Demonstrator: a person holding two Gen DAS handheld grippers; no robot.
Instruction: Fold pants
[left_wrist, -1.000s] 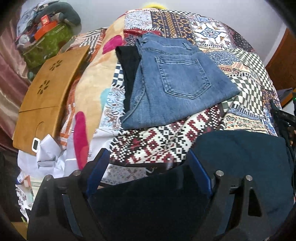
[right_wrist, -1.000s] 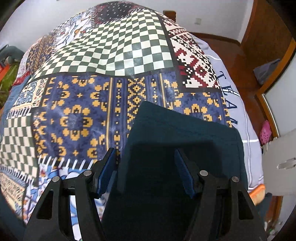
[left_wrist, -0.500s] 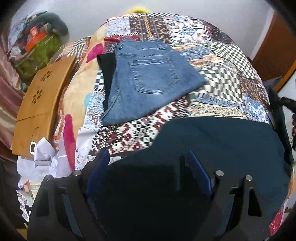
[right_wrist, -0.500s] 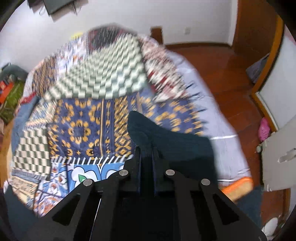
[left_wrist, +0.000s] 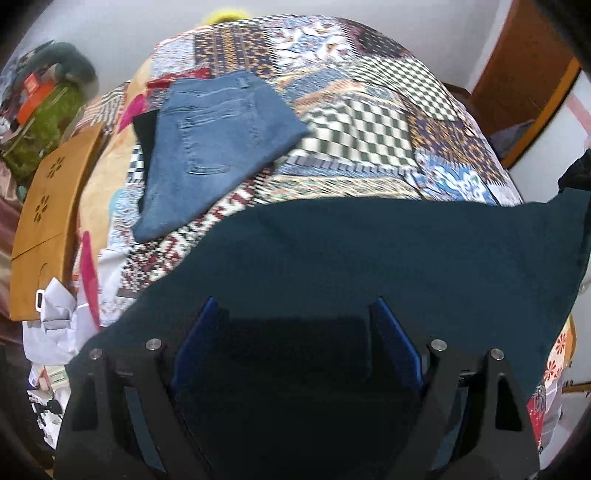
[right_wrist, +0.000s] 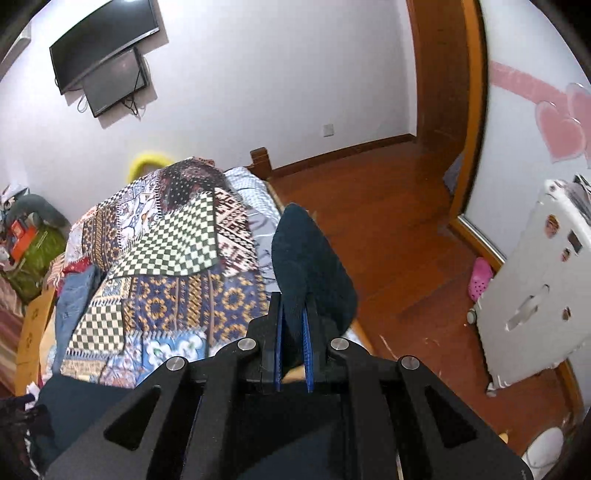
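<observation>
A: Soft, even indoor light falls in both views; the white wall (right_wrist: 258, 74) is bright, with no hard glare.

B: The dark teal cloth pants (left_wrist: 369, 258) go nearly black in shade between the left black two-finger gripper (left_wrist: 293, 332)'s blue pads.

A: The fisheye bends the patchwork quilted bedspread (left_wrist: 369, 122) into a dome, with black vignetting in the corners.

B: Motion blur softens the folded blue denim jeans (left_wrist: 210, 147) and the bedspread's checks.
</observation>
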